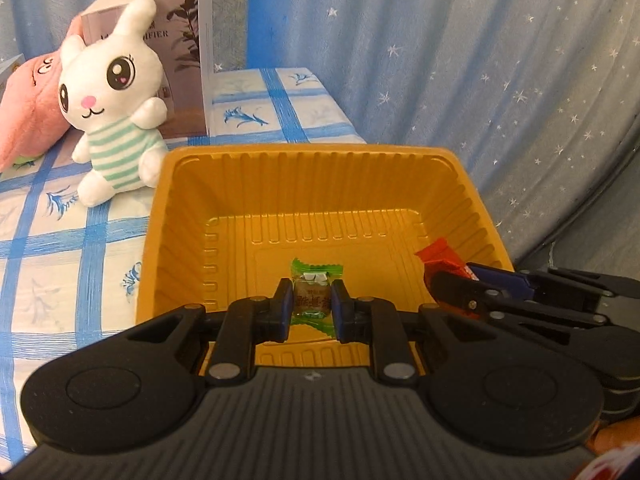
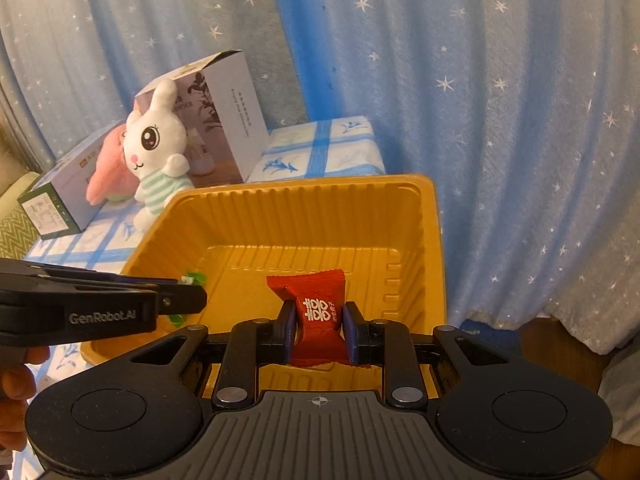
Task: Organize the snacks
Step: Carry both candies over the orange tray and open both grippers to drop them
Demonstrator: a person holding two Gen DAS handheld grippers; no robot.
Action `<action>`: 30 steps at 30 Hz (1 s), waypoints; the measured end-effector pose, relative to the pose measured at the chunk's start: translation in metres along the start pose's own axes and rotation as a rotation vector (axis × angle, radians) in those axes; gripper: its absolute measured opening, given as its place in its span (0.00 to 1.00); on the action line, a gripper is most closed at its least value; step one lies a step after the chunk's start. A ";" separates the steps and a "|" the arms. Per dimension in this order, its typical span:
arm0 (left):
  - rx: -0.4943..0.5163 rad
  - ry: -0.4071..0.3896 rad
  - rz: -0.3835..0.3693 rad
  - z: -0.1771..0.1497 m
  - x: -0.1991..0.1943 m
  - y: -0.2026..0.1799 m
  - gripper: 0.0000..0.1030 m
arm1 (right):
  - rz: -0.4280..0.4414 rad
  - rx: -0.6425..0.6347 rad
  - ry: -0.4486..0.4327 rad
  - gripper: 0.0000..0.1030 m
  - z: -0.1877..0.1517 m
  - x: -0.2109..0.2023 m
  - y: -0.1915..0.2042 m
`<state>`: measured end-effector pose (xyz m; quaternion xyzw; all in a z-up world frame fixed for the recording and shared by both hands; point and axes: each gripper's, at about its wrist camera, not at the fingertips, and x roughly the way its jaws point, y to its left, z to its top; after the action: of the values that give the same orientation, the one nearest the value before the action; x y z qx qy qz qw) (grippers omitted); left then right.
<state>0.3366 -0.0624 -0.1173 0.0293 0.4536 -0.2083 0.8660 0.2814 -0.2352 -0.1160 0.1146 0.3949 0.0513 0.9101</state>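
The green candy (image 1: 314, 294) is pinched between the pads of the left gripper (image 1: 311, 307), held over the floor of the yellow tray (image 1: 304, 184). The red candy (image 2: 320, 316) is clamped in the right gripper (image 2: 320, 330), also over the tray, toward its right side as the left wrist view shows it. Both grippers point down into the tray side by side. The tray sits on a counter under a blue-checked cloth (image 1: 60, 240). Behind its far left corner stands a white bunny (image 1: 116, 108) in a striped shirt, leaning on an upright box (image 1: 188, 56), with a pink plush (image 1: 32, 104) beside it. A starred blue curtain (image 1: 460, 60) hangs behind.
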 end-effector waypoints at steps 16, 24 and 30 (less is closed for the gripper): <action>-0.043 0.047 0.014 0.000 0.013 0.014 0.21 | -0.001 0.007 0.012 0.24 -0.001 0.006 -0.004; -0.045 0.041 0.014 -0.001 0.006 0.018 0.21 | 0.004 0.002 0.014 0.24 0.000 0.007 -0.002; -0.045 0.043 0.020 -0.005 0.001 0.021 0.21 | 0.018 0.010 0.006 0.24 0.002 0.010 0.001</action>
<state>0.3417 -0.0421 -0.1242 0.0186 0.4766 -0.1887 0.8584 0.2899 -0.2327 -0.1217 0.1223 0.3967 0.0577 0.9079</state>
